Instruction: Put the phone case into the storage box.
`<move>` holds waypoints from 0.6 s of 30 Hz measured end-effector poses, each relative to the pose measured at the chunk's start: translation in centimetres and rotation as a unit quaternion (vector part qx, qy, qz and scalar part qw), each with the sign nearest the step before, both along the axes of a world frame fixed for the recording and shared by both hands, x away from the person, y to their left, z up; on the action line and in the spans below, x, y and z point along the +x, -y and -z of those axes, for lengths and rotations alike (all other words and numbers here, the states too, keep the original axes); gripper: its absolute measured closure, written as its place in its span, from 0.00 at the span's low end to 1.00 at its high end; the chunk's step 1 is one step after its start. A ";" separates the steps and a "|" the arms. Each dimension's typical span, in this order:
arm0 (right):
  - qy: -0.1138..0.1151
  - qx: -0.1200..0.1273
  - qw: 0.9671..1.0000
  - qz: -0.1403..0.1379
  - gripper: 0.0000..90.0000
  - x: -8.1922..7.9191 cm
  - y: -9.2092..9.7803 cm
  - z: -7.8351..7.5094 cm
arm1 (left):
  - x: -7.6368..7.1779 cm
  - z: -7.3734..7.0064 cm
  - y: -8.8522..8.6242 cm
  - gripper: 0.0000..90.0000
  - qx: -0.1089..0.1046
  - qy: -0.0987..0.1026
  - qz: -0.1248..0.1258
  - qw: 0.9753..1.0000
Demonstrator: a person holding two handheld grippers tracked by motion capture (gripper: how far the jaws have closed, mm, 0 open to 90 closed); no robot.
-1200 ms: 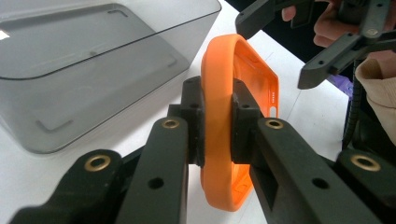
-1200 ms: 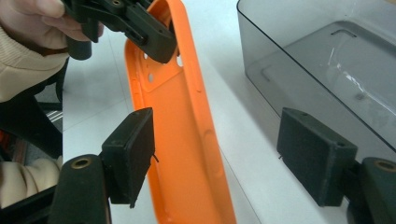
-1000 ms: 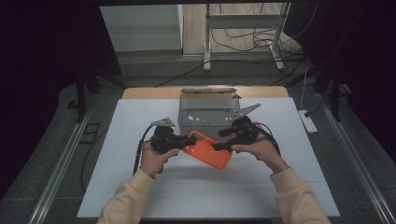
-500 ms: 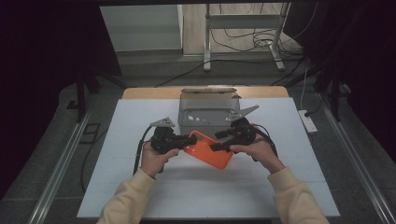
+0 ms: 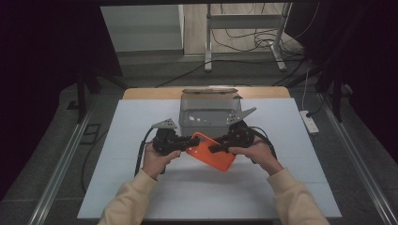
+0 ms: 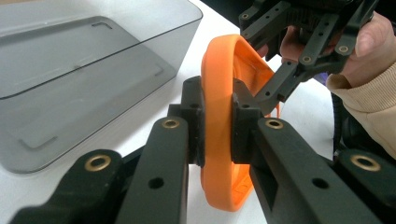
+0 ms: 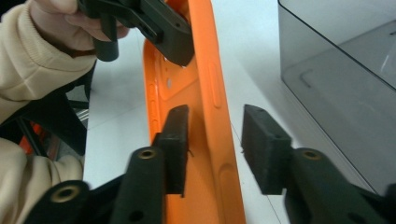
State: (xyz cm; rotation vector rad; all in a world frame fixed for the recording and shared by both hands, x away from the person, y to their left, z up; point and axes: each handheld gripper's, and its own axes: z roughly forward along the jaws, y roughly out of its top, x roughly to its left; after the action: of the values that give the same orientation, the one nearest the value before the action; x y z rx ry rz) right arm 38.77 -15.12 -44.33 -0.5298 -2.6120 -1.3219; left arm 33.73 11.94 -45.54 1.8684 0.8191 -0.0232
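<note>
Orange phone case (image 5: 212, 152) clamped by left gripper (image 6: 218, 122) beside grey bin (image 5: 207, 110).

This looks like a lab or recording studio set up for test work. A white rectangular board (image 5: 141, 187) lies on a light wooden table (image 5: 141, 93), with dark curtains (image 5: 42, 70) hanging to either side of the table. Beyond the table, loose black cables (image 5: 244, 42) trail over a grey floor around a grey metal stand (image 5: 244, 18). Metal rails (image 5: 61, 173) run along the floor beside the table, and a white power strip (image 5: 310, 122) lies just beside its right edge.
</note>
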 end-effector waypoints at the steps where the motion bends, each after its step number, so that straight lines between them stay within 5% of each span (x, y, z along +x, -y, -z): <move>1: -0.002 0.002 1.000 -0.001 0.76 0.0 0.0 0.0 | 0.0 0.0 0.0 0.89 0.001 0.000 0.001 1.000; 18: 0.004 0.000 1.000 -0.018 0.88 -0.3 0.0 -0.3 | 0.3 0.4 -0.2 0.81 0.003 0.009 0.004 1.000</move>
State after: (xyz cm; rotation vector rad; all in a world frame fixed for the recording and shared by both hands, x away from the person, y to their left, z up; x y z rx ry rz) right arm 38.51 -15.16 -44.01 -0.4767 -2.6161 -1.3151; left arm 34.04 12.10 -45.98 1.8739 0.8004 -0.0085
